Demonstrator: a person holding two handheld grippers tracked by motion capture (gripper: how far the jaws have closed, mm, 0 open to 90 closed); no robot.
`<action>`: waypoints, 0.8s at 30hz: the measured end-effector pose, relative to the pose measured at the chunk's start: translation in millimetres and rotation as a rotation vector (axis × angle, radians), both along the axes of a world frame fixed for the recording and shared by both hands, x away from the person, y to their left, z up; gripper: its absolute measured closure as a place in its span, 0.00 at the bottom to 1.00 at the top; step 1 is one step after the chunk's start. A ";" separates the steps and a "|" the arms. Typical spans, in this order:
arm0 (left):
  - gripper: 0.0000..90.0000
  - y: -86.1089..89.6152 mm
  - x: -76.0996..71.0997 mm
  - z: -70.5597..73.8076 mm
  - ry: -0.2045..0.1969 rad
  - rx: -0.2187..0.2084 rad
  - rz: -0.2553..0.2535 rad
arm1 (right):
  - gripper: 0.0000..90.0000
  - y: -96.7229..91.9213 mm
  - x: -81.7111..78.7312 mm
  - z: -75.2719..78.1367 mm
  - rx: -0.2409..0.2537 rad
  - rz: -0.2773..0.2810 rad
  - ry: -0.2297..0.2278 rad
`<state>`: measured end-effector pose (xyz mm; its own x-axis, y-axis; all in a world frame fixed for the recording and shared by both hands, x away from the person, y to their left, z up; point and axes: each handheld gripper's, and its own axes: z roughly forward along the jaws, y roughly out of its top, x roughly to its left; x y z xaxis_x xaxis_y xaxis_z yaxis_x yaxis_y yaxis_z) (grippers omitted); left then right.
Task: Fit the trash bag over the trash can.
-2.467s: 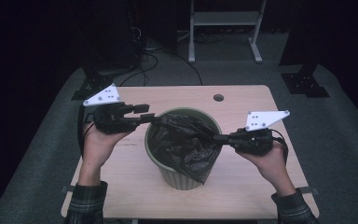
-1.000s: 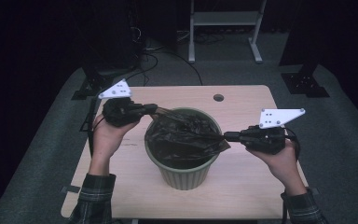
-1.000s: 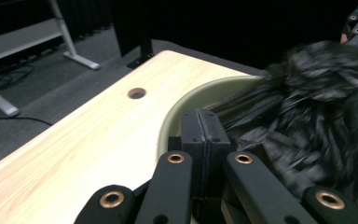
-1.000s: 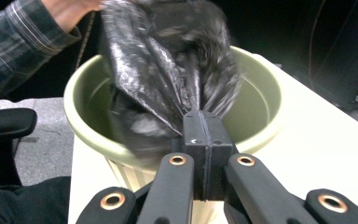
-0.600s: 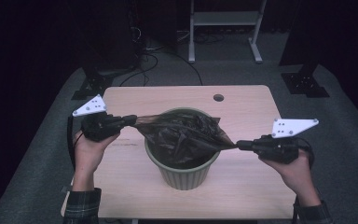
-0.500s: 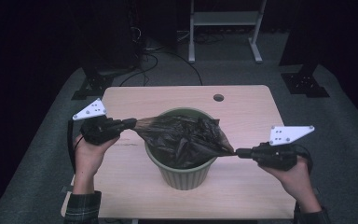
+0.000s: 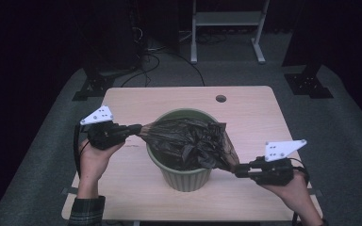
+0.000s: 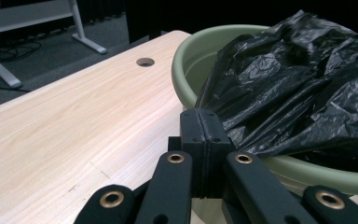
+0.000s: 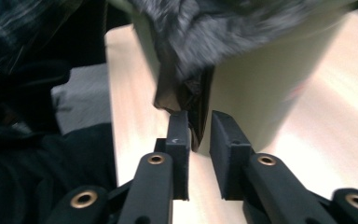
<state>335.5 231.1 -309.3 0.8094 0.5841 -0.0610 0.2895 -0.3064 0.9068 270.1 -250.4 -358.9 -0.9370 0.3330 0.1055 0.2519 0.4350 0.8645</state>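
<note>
a crinkled, glossy black bag [image 7: 188, 141] is showing over a pale green bin [image 7: 185, 175] on a light wood-grain table [image 7: 245, 110], with black grippers, white-grey top plates and a plaid green sleeve [image 7: 86, 211].

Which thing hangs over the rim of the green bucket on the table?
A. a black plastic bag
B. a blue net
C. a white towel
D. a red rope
A: a crumpled black plastic bag lies over the rim of the green bucket, stretched between the left gripper and the right gripper.
</note>
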 end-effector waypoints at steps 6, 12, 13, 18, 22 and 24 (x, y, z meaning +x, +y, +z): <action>0.98 -1.1 -3.0 7.7 -0.010 -0.001 -0.018 | 0.68 -18.6 9.0 45.1 0.094 -0.078 -0.055; 0.63 -5.8 -0.7 19.2 -0.036 -0.021 0.004 | 0.63 -1.5 37.9 74.8 0.110 -0.103 -0.054; 0.62 -7.7 0.2 21.9 -0.043 -0.021 0.002 | 0.61 3.4 43.9 74.9 0.103 -0.100 -0.044; 0.58 -24.8 9.2 34.2 -0.067 0.005 -0.026 | 0.59 23.7 65.2 69.8 0.098 -0.116 -0.030; 0.57 -44.4 19.2 39.8 -0.072 0.033 -0.055 | 0.62 33.2 75.5 69.7 0.115 -0.110 -0.026; 0.56 -57.1 25.6 40.5 -0.063 0.044 -0.073 | 0.62 40.8 81.9 69.7 0.095 -0.116 -0.024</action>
<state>361.1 174.0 -268.8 0.8513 0.5245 0.0154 0.2081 -0.3645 0.9076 352.0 -209.6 -289.2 -0.8956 0.4285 0.1195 0.2740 0.3199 0.9070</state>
